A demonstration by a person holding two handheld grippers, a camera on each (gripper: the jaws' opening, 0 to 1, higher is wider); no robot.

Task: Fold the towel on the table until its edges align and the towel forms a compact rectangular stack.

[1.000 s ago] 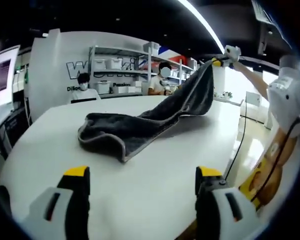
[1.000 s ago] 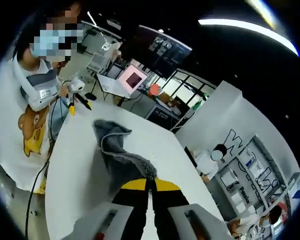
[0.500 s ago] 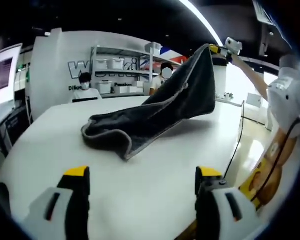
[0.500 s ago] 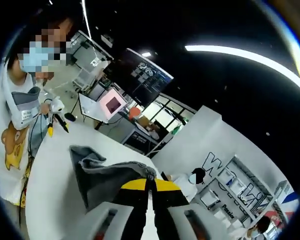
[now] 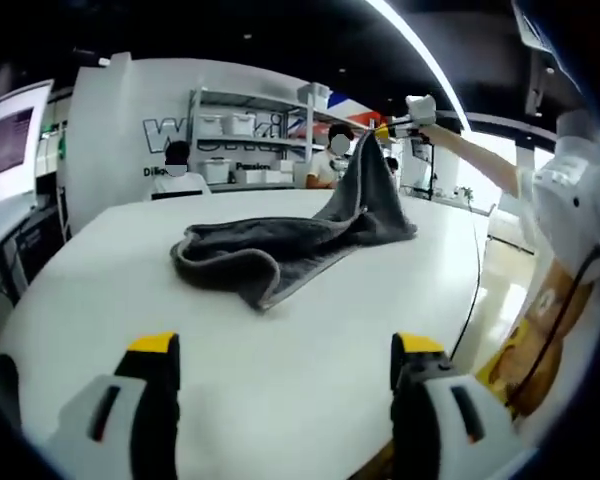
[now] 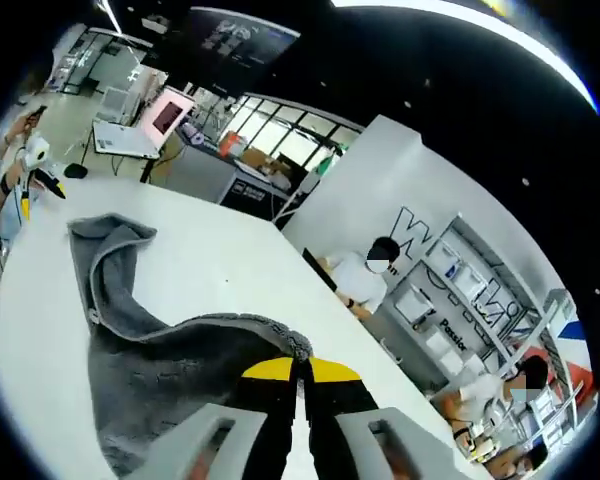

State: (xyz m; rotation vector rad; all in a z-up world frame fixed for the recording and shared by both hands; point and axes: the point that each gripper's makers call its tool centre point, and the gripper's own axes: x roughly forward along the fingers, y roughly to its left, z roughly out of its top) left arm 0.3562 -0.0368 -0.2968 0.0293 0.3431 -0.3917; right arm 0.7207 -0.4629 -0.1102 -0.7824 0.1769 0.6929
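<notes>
One corner of the grey towel (image 5: 300, 245) is off the white tabletop (image 5: 280, 370) in our left gripper view, pinched up by the right tool (image 5: 385, 130) at the far side, while the rest lies bunched and rumpled near the middle. Our left tool (image 5: 280, 395) sits low over the near edge, its jaws wide apart and holding nothing, well apart from the cloth. We judge the fold as barely begun: no edges meet, and the heap is far from a rectangle. A person's sleeve (image 5: 560, 200) shows at the right, and shelving (image 5: 245, 140) stands beyond.

In our right gripper view, the right tool (image 6: 300, 375) has its jaws pressed together on the towel's (image 6: 170, 350) hemmed edge, which drapes away and down to the tabletop (image 6: 210, 270). This view confirms the grip, too small to judge from the other side, and shows the left tool (image 6: 28, 165) far off at the tabletop's end. The other view shows the whole heap's shape. We still need to carry this corner over and line up the edges.
</notes>
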